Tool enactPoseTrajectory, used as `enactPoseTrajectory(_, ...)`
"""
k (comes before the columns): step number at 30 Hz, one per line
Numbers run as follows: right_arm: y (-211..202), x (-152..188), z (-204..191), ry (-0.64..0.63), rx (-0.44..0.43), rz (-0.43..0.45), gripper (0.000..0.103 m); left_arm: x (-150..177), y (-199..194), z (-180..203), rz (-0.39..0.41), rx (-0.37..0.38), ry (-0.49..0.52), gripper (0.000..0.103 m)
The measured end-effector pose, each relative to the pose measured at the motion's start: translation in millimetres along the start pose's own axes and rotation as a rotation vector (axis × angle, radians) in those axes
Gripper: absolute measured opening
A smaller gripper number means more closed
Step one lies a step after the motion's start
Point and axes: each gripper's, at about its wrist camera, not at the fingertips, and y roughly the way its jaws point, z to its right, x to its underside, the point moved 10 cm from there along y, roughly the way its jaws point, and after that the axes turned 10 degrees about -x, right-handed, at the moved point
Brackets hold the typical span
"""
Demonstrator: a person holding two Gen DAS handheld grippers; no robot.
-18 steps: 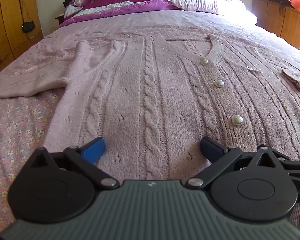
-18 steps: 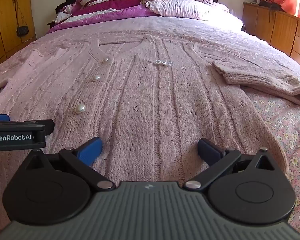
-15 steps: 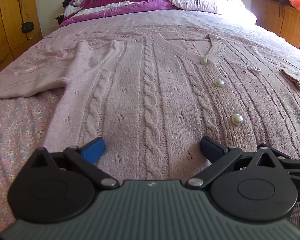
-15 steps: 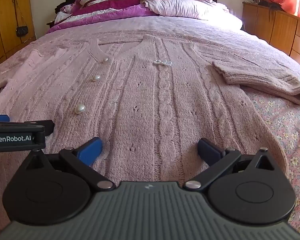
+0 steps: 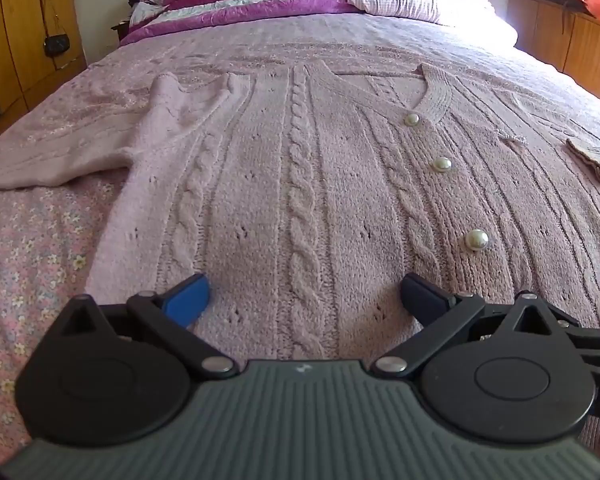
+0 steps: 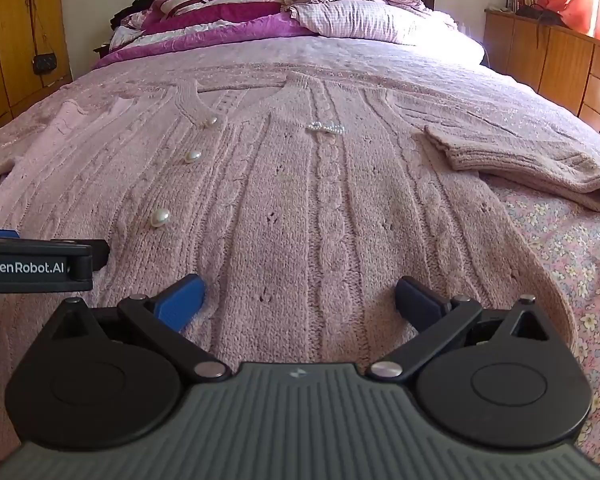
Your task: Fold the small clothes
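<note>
A pink cable-knit cardigan (image 5: 300,184) with pearl buttons (image 5: 476,239) lies flat, front up, on the bed. Its left sleeve (image 5: 52,160) stretches out to the left; its right sleeve (image 6: 520,160) is bent back with the cuff lying toward the body. My left gripper (image 5: 305,294) hovers open over the left half of the hem, blue fingertips wide apart with nothing between them. My right gripper (image 6: 298,298) hovers open over the right half of the hem (image 6: 340,312), also empty. In the right wrist view, the left gripper's side (image 6: 36,266) shows at the left edge.
The bed carries a pink bedspread (image 5: 340,44), and a floral sheet (image 5: 24,248) shows beside the cardigan. Pillows and a purple quilt (image 6: 228,24) are piled at the headboard. Wooden wardrobes (image 6: 16,32) stand on the left, wooden drawers (image 6: 560,60) on the right.
</note>
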Motion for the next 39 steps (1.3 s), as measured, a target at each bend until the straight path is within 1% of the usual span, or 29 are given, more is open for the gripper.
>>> enactPoseTrajectory(6, -0.1, 0.2, -0.2, -0.001, 0.001, 0.001, 0.103, -0.8, 0.6, 0.1, -0.009, 0.000, 0.005, 0.103)
enactPoseTrajectory(23, -0.8, 1.1, 0.4, -0.002, 0.003, 0.002, 0.103, 1.6, 1.3, 0.2, 0.007, 0.009, 0.017, 0.103)
enactPoseTrajectory(34, -4.5, 2.6, 1.5, -0.020, 0.014, 0.031, 0.103, 0.8, 1.0, -0.5, 0.003, 0.016, 0.009, 0.103)
enactPoseTrajectory(39, -2.7, 2.3, -0.1, -0.022, 0.015, 0.035, 0.103, 0.7, 0.7, 0.1, 0.016, 0.015, 0.014, 0.103)
